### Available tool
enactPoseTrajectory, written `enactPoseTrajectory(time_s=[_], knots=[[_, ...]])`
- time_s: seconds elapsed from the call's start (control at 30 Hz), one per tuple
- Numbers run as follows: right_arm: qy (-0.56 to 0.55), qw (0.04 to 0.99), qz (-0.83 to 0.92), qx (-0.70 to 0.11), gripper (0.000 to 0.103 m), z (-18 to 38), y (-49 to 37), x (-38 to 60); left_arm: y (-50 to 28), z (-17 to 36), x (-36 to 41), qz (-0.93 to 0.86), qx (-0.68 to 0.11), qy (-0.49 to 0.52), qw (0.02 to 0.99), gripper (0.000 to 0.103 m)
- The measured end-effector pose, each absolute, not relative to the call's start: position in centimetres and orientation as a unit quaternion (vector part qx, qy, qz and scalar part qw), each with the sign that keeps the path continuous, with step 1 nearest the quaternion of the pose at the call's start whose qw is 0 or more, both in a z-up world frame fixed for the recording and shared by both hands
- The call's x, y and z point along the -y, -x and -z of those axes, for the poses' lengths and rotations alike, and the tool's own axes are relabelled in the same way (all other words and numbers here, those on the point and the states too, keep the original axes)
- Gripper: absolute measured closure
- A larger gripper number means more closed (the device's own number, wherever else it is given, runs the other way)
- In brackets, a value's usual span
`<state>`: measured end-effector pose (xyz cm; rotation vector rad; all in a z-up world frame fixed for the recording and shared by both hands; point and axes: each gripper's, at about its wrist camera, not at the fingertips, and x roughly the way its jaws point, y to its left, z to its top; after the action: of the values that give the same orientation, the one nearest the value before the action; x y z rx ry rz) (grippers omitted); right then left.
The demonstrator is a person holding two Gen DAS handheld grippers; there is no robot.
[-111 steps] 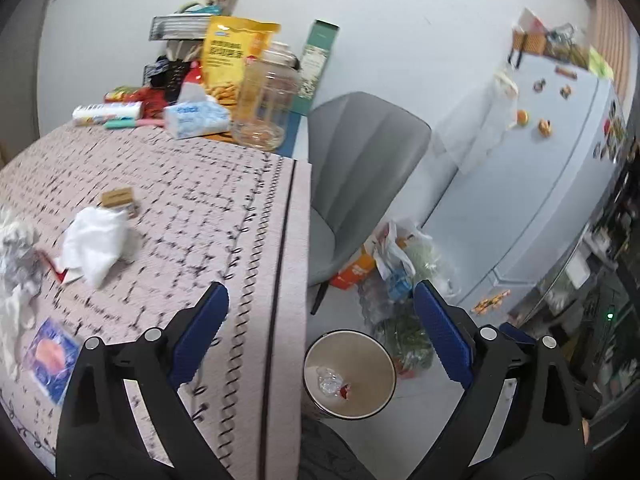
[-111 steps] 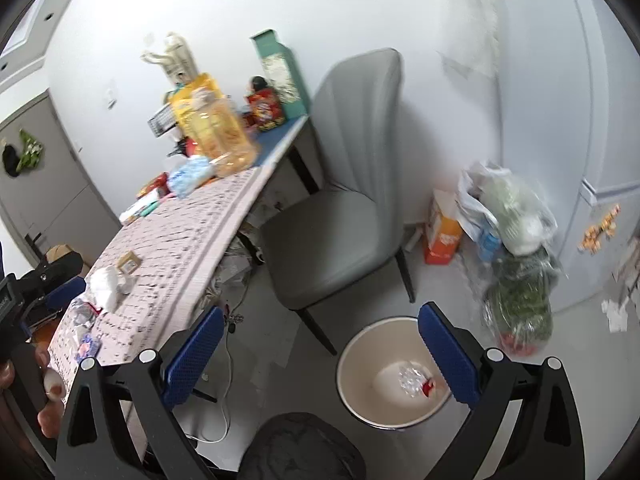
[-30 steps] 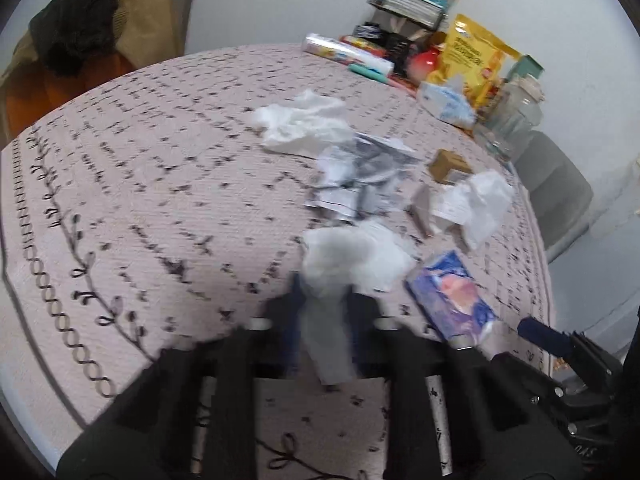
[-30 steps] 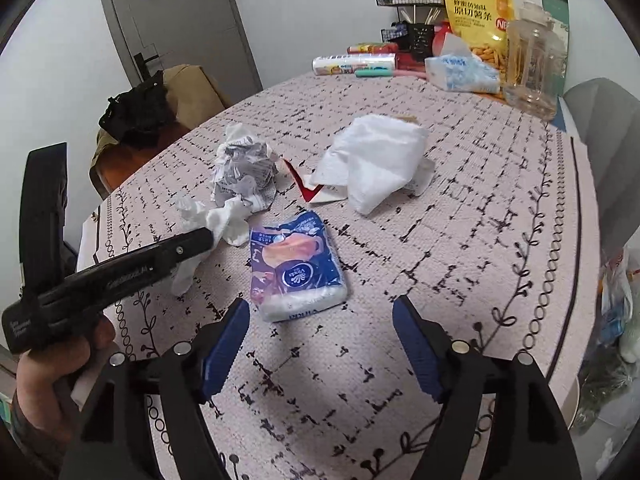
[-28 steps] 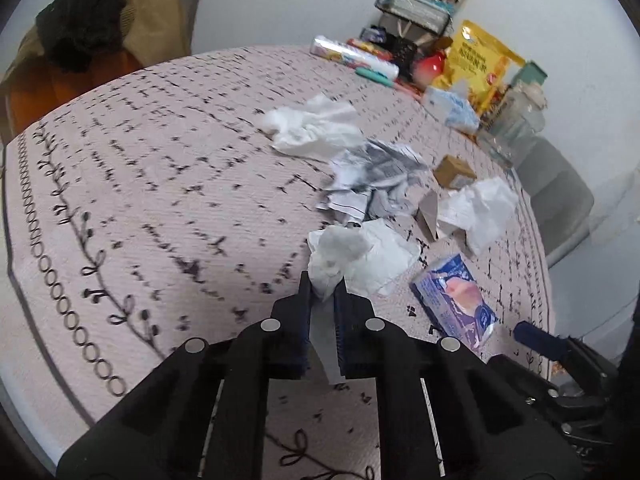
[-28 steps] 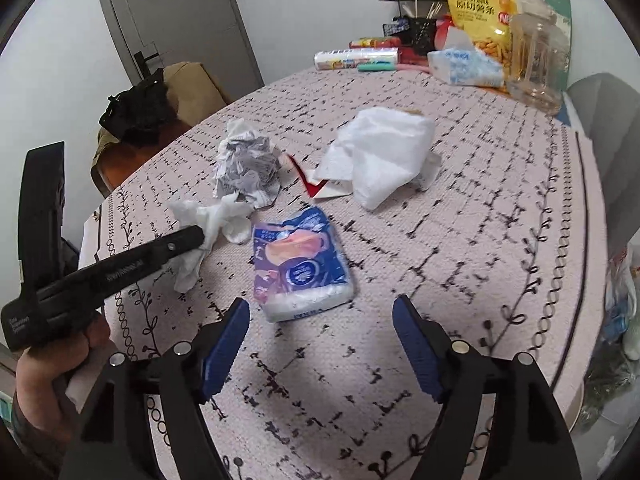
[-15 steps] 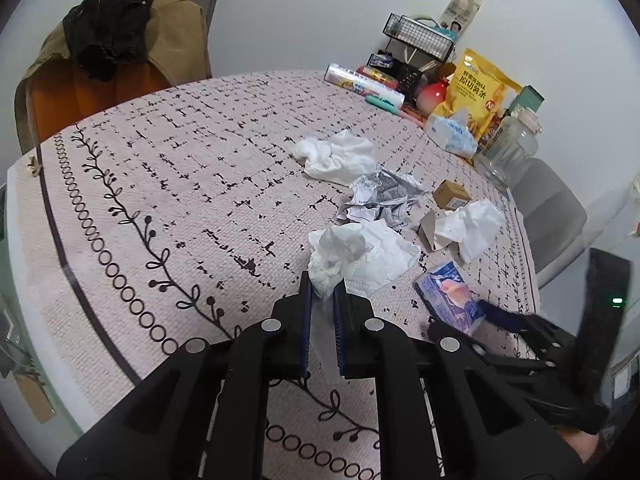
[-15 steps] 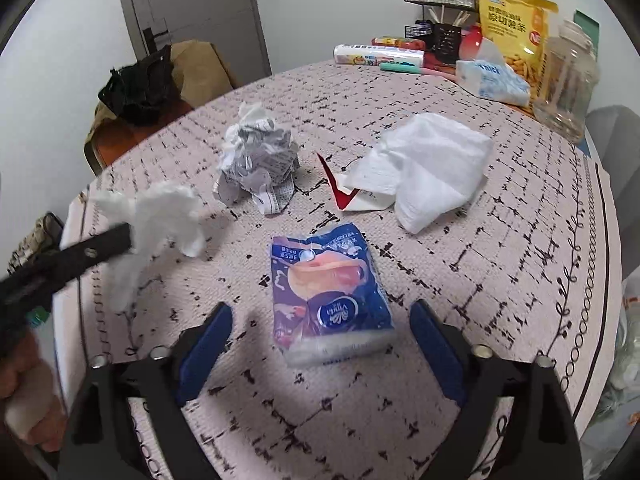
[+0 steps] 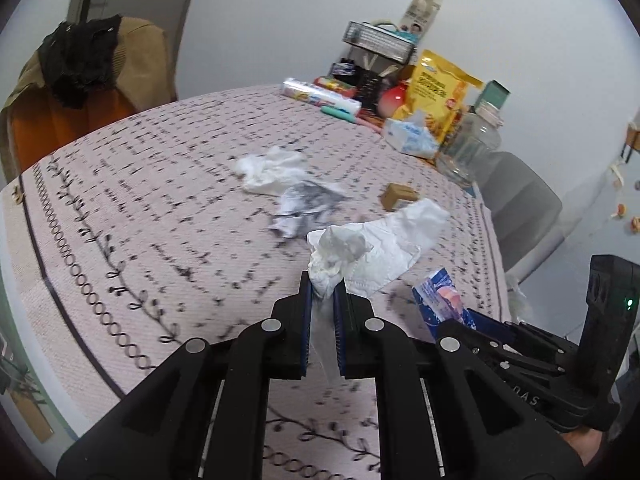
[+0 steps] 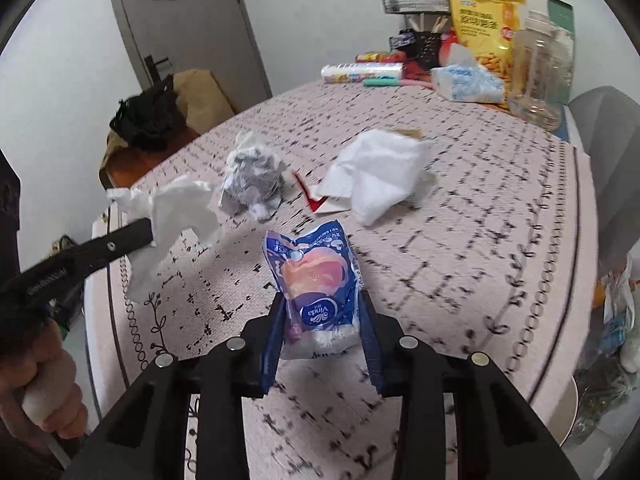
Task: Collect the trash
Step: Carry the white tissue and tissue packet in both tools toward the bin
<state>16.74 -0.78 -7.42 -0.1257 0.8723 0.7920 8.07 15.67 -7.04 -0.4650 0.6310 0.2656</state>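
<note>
My left gripper (image 9: 322,294) is shut on a crumpled white tissue (image 9: 338,250) and holds it above the table; it also shows in the right wrist view (image 10: 176,208). My right gripper (image 10: 322,300) is shut on a blue tissue pack (image 10: 316,280), lifted upright off the tablecloth; the pack shows in the left wrist view (image 9: 440,300). On the table lie a crumpled grey-printed paper ball (image 10: 250,170), a flat white tissue (image 10: 380,172) with a red-edged scrap (image 10: 314,200), and another white tissue (image 9: 272,168).
A pink patterned tablecloth (image 9: 140,200) covers the round table. At the far edge stand a yellow snack bag (image 10: 486,20), a tissue box (image 10: 466,82), a clear jar (image 10: 538,68) and a small brown box (image 9: 398,196). A grey chair (image 9: 520,204) is at right, an orange chair (image 9: 60,100) at left.
My right gripper closed on the blue tissue pack and lifted it upright. My left gripper rose higher with the white tissue still held.
</note>
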Motion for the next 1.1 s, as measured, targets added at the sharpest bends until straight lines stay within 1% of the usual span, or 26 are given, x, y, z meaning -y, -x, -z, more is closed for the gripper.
enactPoseTrajectory(time_s=[0.2, 0.53, 0.77, 1.1], knots=[[0.021, 0.847, -0.352, -0.397, 0.068, 6.0, -17.4, 4.9, -10.1, 6.3, -12.7, -0.099, -0.309, 0.207, 0.923, 0.093], [-0.024, 0.872, -0.29, -0.393, 0.069, 5.6, -19.9, 13.3, -14.6, 5.8, -6.7, -0.041, -0.32, 0.178, 0.93, 0.093], [-0.057, 0.886, -0.234, -0.396, 0.069, 6.4, -21.7, 19.5, -18.3, 6.1, -1.6, 0.005, -0.336, 0.155, 0.929, 0.093], [-0.098, 0.894, -0.159, -0.408, 0.068, 9.0, -23.8, 27.9, -23.1, 6.7, 5.8, 0.063, -0.361, 0.118, 0.923, 0.093]])
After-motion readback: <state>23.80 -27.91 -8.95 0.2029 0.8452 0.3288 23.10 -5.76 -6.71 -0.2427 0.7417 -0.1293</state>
